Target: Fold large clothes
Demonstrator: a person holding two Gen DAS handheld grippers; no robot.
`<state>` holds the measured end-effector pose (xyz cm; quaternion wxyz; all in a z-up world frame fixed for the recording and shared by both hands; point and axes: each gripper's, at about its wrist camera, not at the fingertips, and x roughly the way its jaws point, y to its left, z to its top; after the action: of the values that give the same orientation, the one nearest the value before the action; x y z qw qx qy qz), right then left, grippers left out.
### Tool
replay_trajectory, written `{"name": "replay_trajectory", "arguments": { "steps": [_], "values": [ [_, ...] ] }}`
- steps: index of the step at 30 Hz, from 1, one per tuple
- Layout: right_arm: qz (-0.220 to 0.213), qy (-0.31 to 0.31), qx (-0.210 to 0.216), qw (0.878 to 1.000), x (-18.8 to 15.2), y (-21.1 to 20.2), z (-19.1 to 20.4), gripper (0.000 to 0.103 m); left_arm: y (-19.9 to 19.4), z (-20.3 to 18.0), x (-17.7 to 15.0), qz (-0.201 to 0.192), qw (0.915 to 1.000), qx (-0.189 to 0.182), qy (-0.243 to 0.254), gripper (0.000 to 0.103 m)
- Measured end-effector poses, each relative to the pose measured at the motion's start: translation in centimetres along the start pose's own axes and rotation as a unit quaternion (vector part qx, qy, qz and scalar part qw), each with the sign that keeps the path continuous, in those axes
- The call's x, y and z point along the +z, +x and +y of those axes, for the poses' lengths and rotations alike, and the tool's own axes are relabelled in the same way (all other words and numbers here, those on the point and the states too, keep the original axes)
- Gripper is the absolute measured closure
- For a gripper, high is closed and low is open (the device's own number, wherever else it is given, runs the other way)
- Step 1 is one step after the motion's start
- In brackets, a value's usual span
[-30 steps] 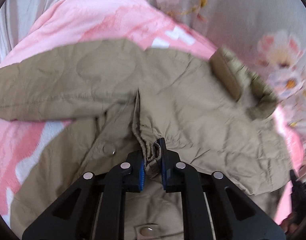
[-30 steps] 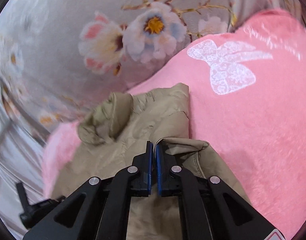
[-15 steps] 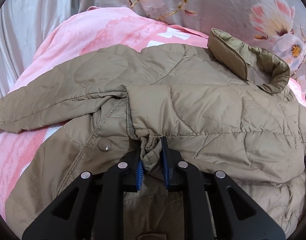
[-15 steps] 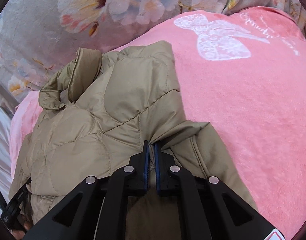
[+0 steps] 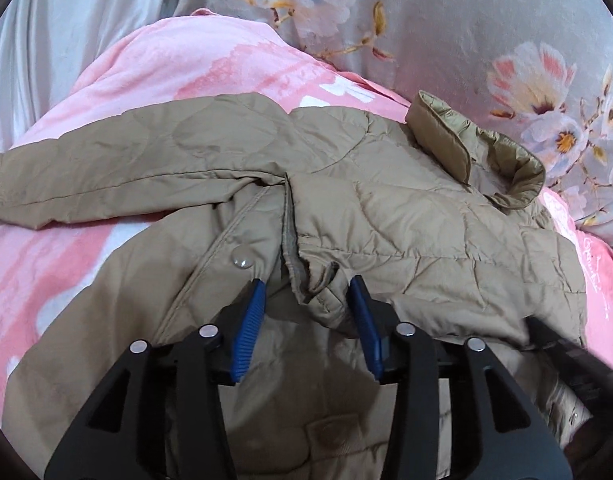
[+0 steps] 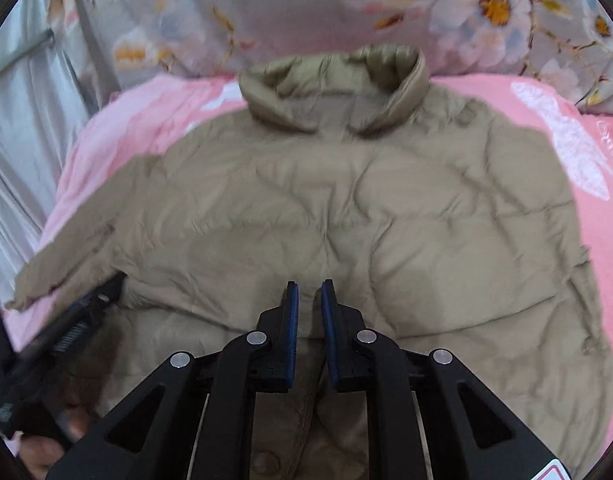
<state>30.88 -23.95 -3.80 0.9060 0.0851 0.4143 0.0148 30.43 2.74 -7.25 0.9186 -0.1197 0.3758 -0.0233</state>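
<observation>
Both pairs of jaws stand apart and hold nothing. On the left, the left gripper (image 5: 306, 312) has its blue pads wide apart, and the bunched cuff (image 5: 320, 294) of the folded-over sleeve lies loose between them, free of both pads. This cuff is the nearest part of the khaki quilted jacket (image 5: 386, 216). The jacket is spread on the pink blanket (image 5: 194, 64), and its long axis runs away from the jaws toward the collar (image 5: 474, 152). The other sleeve (image 5: 106, 176) stretches far to the left. On the right, the right gripper (image 6: 308, 300) hovers with a narrow gap over the lower middle of the jacket; this view is blurred, so contact is perhaps not there. The left gripper is probably nearer to the outstretched sleeve.
</observation>
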Motion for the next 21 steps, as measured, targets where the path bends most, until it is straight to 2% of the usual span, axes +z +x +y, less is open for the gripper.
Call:
{"name": "replay_trajectory", "arguments": {
  "steps": [5,10,15,19,20,21],
  "values": [
    [-0.012,-0.017,-0.019,1.0,-0.7,0.6,0.6,0.09,-0.7,0.8,-0.4,0.002,1.0,0.0,-0.002,0.054],
    [-0.023,-0.046,-0.051,0.997,-1.2,0.8,1.6,0.09,-1.3,0.8,-1.5,0.017,0.9994,0.012,0.027,0.054],
    [-0.024,-0.044,-0.048,0.998,-1.3,0.9,1.5,0.09,-2.0,1.5,-2.2,0.025,0.9989,0.004,0.039,0.054],
    [-0.025,-0.041,-0.044,0.998,-1.3,0.9,1.3,0.09,-5.1,4.6,-2.4,0.023,0.9992,-0.032,0.002,0.055],
    [-0.025,-0.037,-0.041,0.998,-1.3,0.9,1.2,0.09,-6.1,6.2,-2.2,0.022,0.9988,-0.039,-0.021,0.052],
    [-0.027,-0.034,-0.037,0.998,-1.3,0.9,1.0,0.09,-6.8,7.4,-2.0,0.019,0.9986,-0.03,-0.039,0.042]
  ]
}}
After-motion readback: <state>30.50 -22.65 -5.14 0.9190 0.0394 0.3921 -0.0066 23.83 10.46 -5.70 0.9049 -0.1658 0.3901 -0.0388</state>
